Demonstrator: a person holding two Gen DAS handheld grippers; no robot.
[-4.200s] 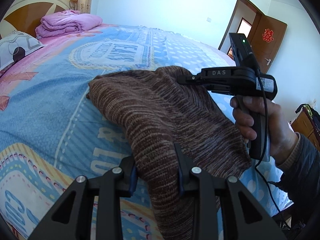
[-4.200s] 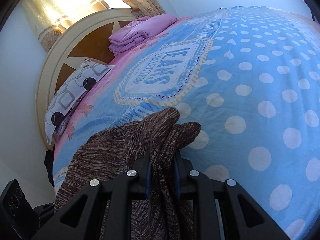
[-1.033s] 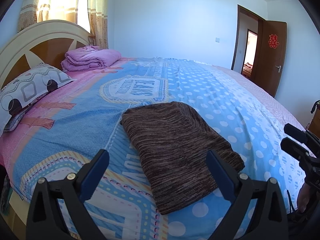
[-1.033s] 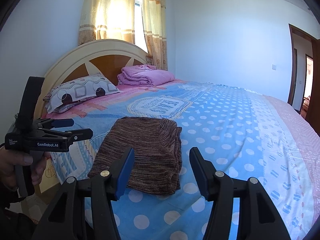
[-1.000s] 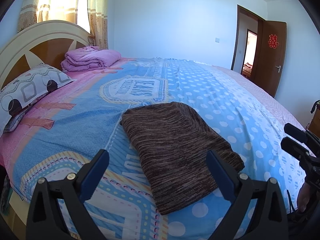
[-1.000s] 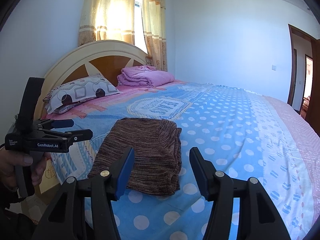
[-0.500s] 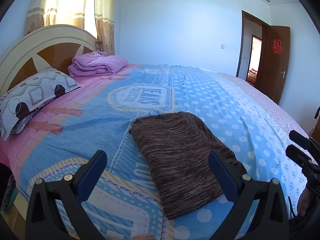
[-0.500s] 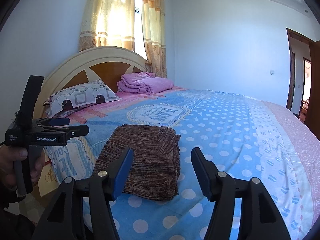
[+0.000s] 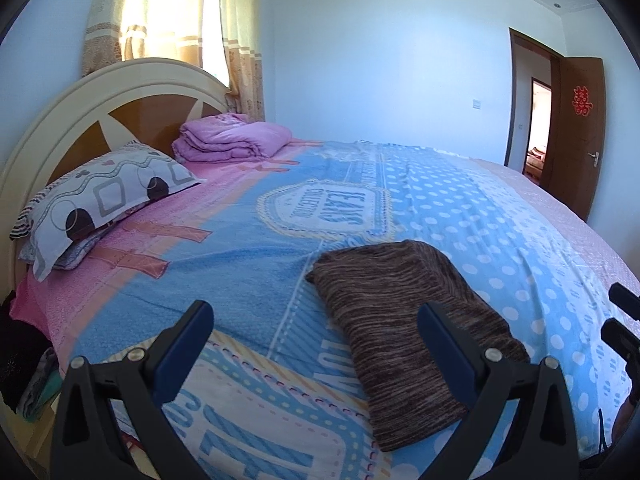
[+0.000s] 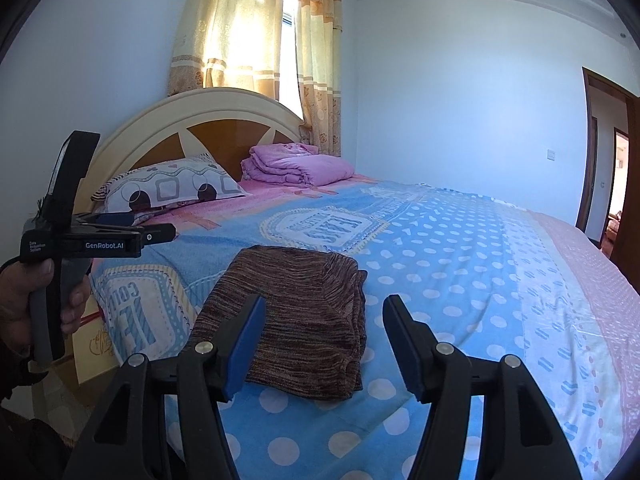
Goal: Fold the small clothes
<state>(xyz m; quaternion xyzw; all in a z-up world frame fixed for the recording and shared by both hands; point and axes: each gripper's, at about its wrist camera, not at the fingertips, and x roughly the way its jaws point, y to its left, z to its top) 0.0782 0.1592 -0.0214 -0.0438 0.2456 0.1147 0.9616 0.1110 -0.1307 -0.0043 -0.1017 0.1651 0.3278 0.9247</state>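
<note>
The brown knitted garment [image 9: 404, 320] lies folded into a flat rectangle on the blue dotted bedspread [image 9: 460, 208], near the near edge of the bed. Nothing touches it. The left gripper [image 9: 316, 336] is wide open and empty, held near the bed edge, apart from the cloth. The right gripper [image 10: 322, 344] is also wide open and empty, a little back from the garment. Far at the left, a patterned pillow [image 9: 100, 196] and a folded purple blanket [image 9: 232, 138] rest by the headboard [image 10: 200, 120], well apart from the garment. The right and far parts of the bedspread carry no things. A brown door [image 9: 576, 136] stands open at the far right.
</note>
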